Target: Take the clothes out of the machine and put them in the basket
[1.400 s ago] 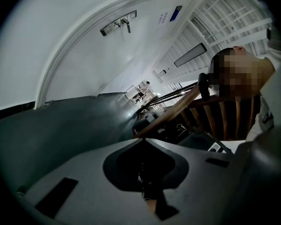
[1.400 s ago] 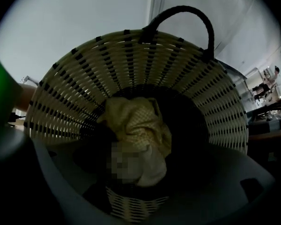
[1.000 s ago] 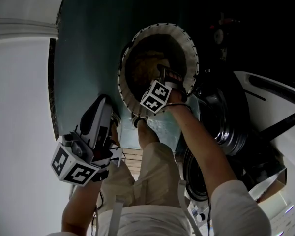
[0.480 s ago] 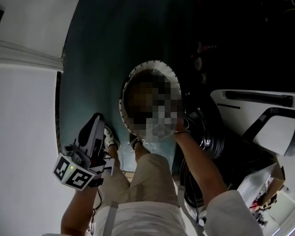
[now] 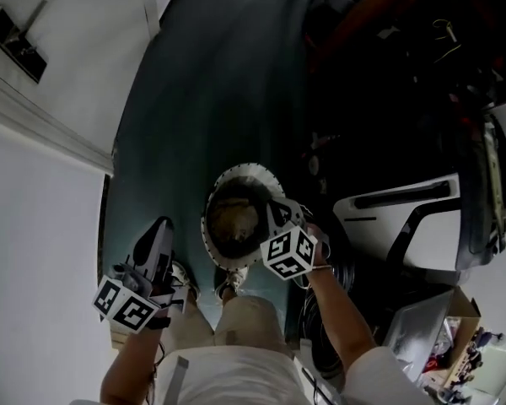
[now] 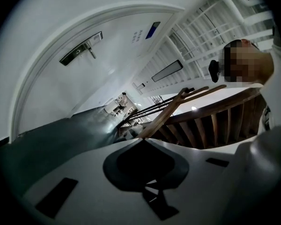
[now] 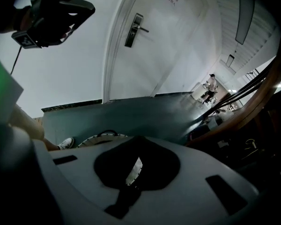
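Note:
A round basket (image 5: 236, 170) with a white perforated rim stands on the dark teal floor, and brownish clothes (image 5: 232, 219) lie inside it. My right gripper (image 5: 275, 213) hangs above the basket's right rim, pointing down, shut with nothing between its jaws. In the right gripper view its tips (image 7: 137, 138) meet above the basket rim (image 7: 100, 135). My left gripper (image 5: 161, 226) is held left of the basket, level and away from it. Its jaws (image 6: 143, 140) meet at the tips and hold nothing.
The white washing machine (image 5: 405, 218) stands to the right, its dark round door (image 5: 344, 264) hanging open beside the basket. A white wall (image 5: 34, 226) runs along the left. A white door (image 7: 145, 36) and wooden stair railing (image 6: 210, 121) lie further off. The person's shoes (image 5: 182, 278) stand just below the basket.
Both grippers have risen. The right gripper has lifted out of the basket, empty, and the clothes stay inside. The basket looks smaller and farther away than before.

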A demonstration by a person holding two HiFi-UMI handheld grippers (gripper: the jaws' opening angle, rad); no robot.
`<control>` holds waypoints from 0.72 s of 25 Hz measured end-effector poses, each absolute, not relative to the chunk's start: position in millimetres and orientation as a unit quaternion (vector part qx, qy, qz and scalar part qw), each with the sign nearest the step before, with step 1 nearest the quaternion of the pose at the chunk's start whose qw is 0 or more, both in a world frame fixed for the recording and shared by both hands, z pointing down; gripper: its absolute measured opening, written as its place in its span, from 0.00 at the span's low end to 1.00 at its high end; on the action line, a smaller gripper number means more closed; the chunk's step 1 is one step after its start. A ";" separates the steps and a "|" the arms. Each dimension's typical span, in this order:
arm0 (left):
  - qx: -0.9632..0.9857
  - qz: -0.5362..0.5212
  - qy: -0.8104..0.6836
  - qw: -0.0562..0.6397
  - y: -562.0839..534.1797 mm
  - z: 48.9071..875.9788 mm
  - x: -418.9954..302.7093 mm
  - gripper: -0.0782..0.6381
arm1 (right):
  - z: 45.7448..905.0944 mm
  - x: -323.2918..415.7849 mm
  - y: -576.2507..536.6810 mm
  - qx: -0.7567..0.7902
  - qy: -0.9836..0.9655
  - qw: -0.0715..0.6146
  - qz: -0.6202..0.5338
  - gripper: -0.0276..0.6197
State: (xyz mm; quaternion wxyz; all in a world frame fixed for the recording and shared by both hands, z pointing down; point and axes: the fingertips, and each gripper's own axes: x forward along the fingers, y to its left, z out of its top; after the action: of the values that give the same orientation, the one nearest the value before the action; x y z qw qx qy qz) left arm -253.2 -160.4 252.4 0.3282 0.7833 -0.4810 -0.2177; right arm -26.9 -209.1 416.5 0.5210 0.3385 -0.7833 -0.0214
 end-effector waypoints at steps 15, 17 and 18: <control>0.780 -0.271 -0.504 0.255 -141.4 145.4 -296.1 0.13 | 228.2 -9.7 -171.7 0.372 -0.800 0.461 -0.096 0.06; 0.777 -0.277 -0.509 0.247 -140.2 137.2 -302.4 0.13 | 209.6 -10.5 -166.0 0.374 -0.804 0.450 -0.104 0.06; 0.774 -0.280 -0.513 0.242 -139.5 133.2 -305.5 0.13 | 201.3 -10.9 -162.2 0.373 -0.807 0.445 -0.107 0.06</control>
State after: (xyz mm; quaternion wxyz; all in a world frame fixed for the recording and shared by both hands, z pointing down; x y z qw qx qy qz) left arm -305.5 -139.5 133.2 0.2424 0.7744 -0.5131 -0.2799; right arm -10.9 -162.2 201.3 0.4447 0.3730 -0.8072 -0.1075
